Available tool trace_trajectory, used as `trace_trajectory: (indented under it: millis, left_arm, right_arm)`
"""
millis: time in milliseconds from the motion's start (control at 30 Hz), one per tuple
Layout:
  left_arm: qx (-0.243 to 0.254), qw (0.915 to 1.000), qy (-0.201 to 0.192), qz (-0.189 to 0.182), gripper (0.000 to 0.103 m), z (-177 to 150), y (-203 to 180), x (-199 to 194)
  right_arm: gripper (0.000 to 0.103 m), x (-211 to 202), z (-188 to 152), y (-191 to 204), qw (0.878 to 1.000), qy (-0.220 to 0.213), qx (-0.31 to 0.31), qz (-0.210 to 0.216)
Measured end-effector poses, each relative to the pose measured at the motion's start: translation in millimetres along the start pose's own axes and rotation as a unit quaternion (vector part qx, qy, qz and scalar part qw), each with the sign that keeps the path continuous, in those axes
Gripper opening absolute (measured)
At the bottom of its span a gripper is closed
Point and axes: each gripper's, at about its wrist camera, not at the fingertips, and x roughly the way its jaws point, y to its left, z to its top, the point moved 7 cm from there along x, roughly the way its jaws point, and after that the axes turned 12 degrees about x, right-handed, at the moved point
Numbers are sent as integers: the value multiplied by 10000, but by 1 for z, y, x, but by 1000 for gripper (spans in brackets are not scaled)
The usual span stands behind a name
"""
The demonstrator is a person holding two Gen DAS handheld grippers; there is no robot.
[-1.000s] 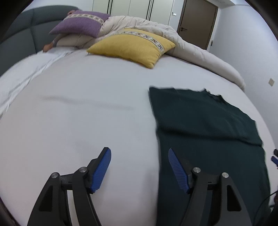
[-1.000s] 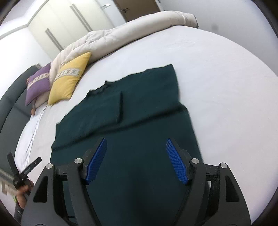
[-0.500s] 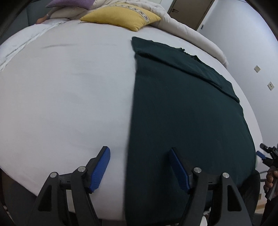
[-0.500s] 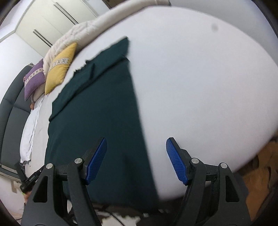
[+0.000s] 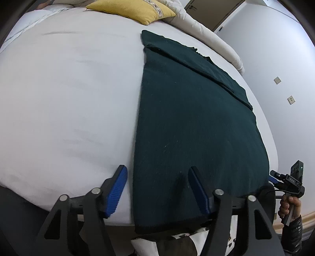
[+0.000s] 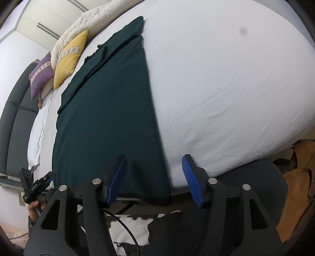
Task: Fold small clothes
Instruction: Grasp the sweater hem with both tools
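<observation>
A dark green sweater (image 5: 193, 122) lies flat on the white bed (image 5: 69, 102), sleeves folded across its top, hem hanging over the near edge. My left gripper (image 5: 157, 188) hovers at the hem's left corner with its jaws closing. The sweater's left edge runs between the fingers, and the pads do not press on it. My right gripper (image 6: 154, 177) straddles the hem's right corner (image 6: 157, 189), its jaws also closing with no pad pressing. Each gripper shows in the other view, held in a hand: right gripper (image 5: 273, 178), left gripper (image 6: 49, 177).
A yellow pillow (image 5: 130, 8), a purple pillow (image 6: 41, 75) and a rolled beige duvet (image 5: 206, 33) lie at the bed's far end by a dark headboard (image 6: 13, 122). Below the near edge lie a black-and-white rug (image 6: 126, 230) and a brown item (image 6: 299, 189).
Both grippers have pulled back from over the sweater to the bed's near edge and tilted down. Each set of jaws has narrowed a little around a hem corner.
</observation>
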Motion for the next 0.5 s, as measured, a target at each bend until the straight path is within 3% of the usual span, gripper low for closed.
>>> trace_trajectory:
  millis: [167, 500]
  left_arm:
    - [-91, 9999, 120, -58, 52, -4, 5, -3]
    - [-304, 9989, 344, -53, 55, -18, 3, -6]
  right_arm:
    - [47, 2, -9, -1, 9998, 176, -40, -34]
    - [43, 10, -10, 0, 9987, 394, -118, -314]
